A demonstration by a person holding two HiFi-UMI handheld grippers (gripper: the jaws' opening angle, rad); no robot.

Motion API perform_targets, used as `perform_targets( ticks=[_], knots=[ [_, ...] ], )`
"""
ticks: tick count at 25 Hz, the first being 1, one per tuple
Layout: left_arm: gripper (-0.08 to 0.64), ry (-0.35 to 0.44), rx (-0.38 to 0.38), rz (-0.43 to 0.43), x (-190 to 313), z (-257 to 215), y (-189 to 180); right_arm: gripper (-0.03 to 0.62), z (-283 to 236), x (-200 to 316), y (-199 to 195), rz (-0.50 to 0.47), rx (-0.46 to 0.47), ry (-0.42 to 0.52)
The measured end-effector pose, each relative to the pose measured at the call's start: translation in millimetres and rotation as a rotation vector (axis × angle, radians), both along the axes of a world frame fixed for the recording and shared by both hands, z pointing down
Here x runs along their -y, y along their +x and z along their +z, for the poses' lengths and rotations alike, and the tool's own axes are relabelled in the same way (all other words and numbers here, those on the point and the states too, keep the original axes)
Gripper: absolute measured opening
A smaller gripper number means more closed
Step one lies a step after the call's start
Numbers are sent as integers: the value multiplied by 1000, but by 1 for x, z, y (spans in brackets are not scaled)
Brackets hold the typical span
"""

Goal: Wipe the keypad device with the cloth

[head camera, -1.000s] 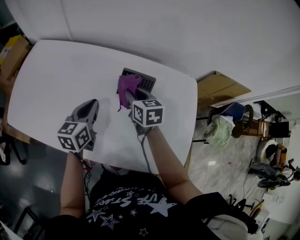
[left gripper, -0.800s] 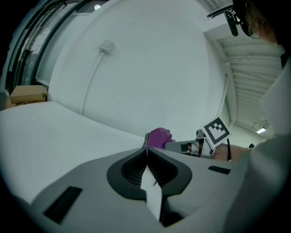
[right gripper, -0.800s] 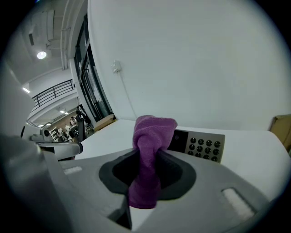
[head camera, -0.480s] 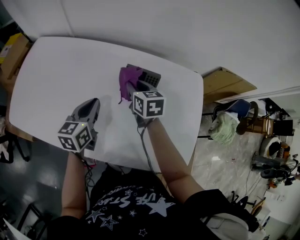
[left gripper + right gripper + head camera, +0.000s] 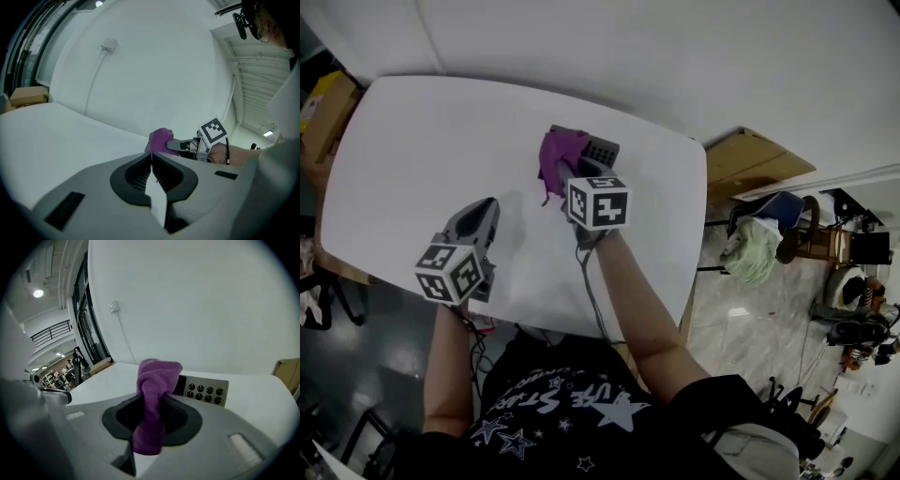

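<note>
Keypad device (image 5: 205, 391) lies flat and hard on the white table (image 5: 403, 159), with the soft, floppy purple cloth (image 5: 155, 376) over its left end, bunched and pinched in the jaws of the right gripper (image 5: 149, 430), while the left gripper (image 5: 153, 180) has its jaws closed on nothing

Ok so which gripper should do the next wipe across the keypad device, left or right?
Right. The right gripper is shut on the purple cloth, which hangs right at the keypad device. The left gripper is shut on nothing and sits apart from the device, over the table.
</note>
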State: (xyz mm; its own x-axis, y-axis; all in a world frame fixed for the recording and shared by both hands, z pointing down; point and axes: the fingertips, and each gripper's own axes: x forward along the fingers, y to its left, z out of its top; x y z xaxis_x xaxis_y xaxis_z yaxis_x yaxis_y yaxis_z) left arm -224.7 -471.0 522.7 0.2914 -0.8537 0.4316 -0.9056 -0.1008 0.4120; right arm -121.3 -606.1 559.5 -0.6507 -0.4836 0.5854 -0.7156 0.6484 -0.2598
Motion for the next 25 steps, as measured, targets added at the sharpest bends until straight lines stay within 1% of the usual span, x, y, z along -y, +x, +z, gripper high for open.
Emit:
perform_targets(
  ticks=[5,13,16,21,25],
  knots=[
    [18,4,-4,18,5,-2,14,98,-1,2,17,24,8,-12],
    [18,12,-7,53,13,-7,46,98,-4,4,60,72,12,-13],
    [18,13,-9,71,17,-8,62,98,-4,8,78,87,7,-15],
    [18,10,-19,86,19,-5,76,98,1,5,95,93,-12,-20],
    [18,9,-25,97,16,-6,88,98,3,-1,111,110,-10,-33]
  ],
)
